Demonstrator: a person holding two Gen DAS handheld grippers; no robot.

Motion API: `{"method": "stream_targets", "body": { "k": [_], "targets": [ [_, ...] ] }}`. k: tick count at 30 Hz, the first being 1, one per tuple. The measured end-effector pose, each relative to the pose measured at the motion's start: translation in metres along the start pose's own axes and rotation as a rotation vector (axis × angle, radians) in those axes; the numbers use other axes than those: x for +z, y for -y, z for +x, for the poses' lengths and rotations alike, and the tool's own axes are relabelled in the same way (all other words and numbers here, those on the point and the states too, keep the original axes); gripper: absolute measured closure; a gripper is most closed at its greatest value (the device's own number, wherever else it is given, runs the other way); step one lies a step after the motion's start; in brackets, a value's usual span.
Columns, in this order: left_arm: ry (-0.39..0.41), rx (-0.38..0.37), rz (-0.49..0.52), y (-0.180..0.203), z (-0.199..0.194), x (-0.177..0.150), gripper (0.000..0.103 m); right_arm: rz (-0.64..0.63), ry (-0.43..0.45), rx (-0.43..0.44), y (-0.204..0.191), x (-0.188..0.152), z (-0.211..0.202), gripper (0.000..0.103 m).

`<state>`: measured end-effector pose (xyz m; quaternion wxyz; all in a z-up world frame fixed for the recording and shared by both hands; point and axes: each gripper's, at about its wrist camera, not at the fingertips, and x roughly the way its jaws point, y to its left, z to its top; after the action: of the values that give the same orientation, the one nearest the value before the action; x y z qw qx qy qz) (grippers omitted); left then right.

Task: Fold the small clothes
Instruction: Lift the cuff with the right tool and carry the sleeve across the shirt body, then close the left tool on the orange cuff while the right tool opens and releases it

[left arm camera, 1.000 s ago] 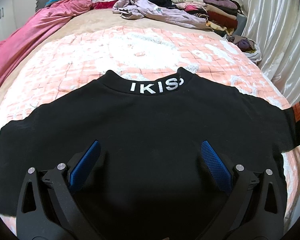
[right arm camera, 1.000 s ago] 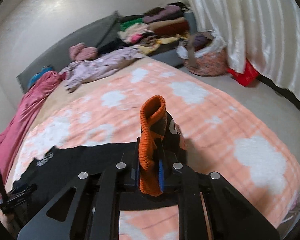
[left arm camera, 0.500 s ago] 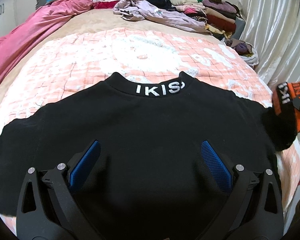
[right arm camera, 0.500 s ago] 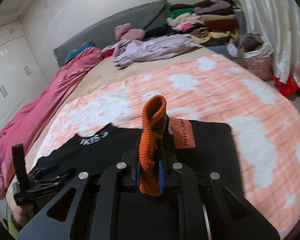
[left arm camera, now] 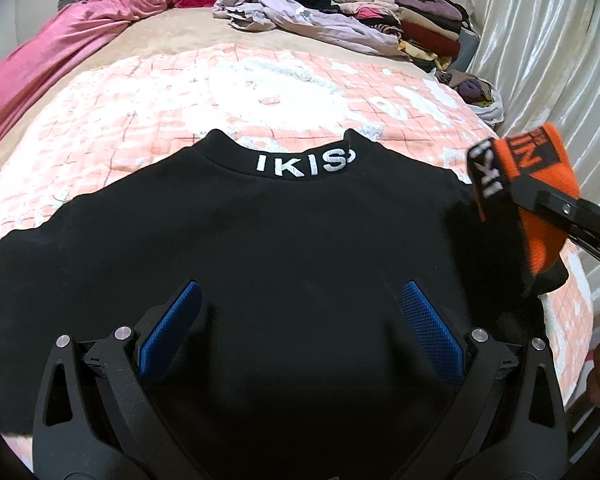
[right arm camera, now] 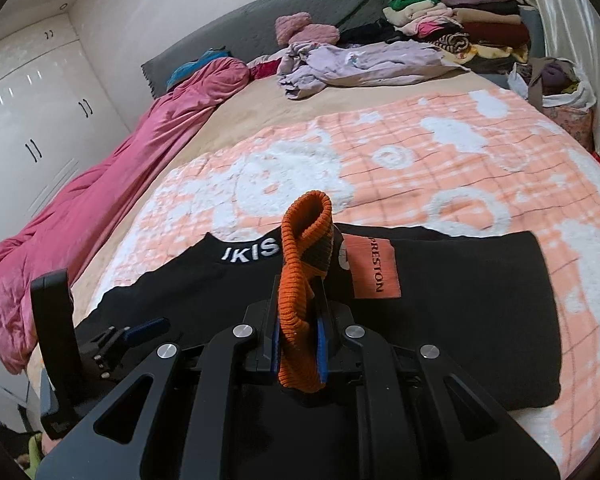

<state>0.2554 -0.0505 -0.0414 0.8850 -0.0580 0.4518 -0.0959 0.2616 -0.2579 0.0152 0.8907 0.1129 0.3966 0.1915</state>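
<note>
While its collar faces the headboard, the sweatshirt (left arm camera: 300,248) lies flat.

Pink quilt (right arm camera: 100,184), lilac garment (right arm camera: 364,60), perhaps sweaters stacked (right arm camera: 460,20) beyond.

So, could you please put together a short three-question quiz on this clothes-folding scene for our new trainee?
1. True or false: the left gripper is shut on the black sweatshirt.
2. Which part does the right gripper clamp? A) collar B) orange ribbed cuff C) hem
3. Fill in: the white collar lettering reads ____.

Key: 1 false, its jaws stand open above the fabric; 2 B; 3 IKIS.
</note>
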Motion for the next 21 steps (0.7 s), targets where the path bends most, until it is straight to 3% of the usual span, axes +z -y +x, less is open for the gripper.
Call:
{"method": "stream_targets", "body": {
  "k": [11, 19, 21],
  "targets": [
    [-0.027, -0.076, 0.022, 0.007, 0.005, -0.004, 0.009, 0.009, -0.009, 0.052, -0.008, 0.003, 0.011, 0.084],
    [-0.021, -0.177, -0.022, 0.013, 0.007, -0.005, 0.009, 0.062, 0.02, -0.016, 0.023, -0.004, -0.005, 0.073],
    [-0.031, -0.214, -0.04, 0.018, 0.011, -0.006, 0.018, 0.082, 0.032, -0.029, 0.033, -0.009, -0.012, 0.073]
  ]
}}
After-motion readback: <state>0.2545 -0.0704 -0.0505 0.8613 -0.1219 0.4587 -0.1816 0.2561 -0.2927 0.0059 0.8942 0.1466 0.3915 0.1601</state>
